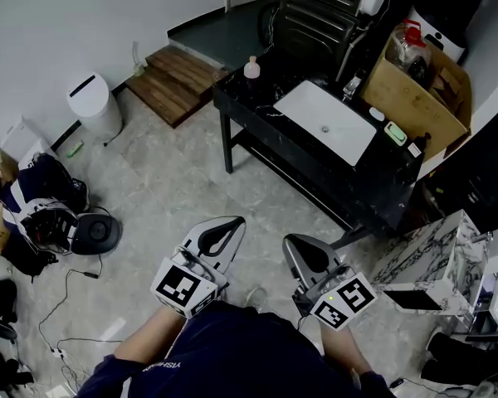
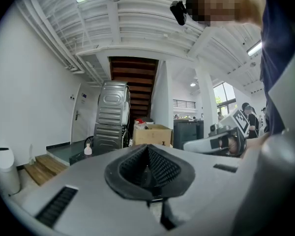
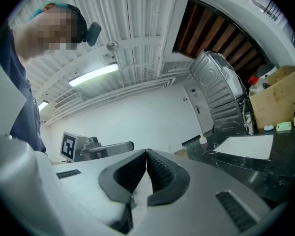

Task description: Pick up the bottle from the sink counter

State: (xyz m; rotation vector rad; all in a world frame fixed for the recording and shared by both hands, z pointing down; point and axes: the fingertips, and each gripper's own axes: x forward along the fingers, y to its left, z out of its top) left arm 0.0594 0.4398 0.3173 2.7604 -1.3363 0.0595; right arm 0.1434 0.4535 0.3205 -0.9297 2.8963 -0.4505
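You stood well apart from the counter [image 1: 247, 106], with both grippers held close to your body. The left gripper [image 1: 219, 237] had its jaws pressed together on nothing, and the right gripper [image 1: 309, 257] was the same, closed and empty. The bottle [image 1: 251, 67], small and pale, stood upright at the far left corner of the counter, near the sink [image 1: 325, 121] but not touching it. To do the reach well, I think you needed first to step closer, then to spread the jaws of one gripper before arriving. You should have come at the bottle level, around its body and below the cap, because it looked light and easy to tip. The left gripper seemed better placed for that corner. About the containers: the sink looked empty. The box [image 1: 415, 98] by the right end of the counter held something with a red top and some clear wrapping; more I could not tell. The bin [image 1: 94, 104] on the floor had its lid shut, so its content was hidden.
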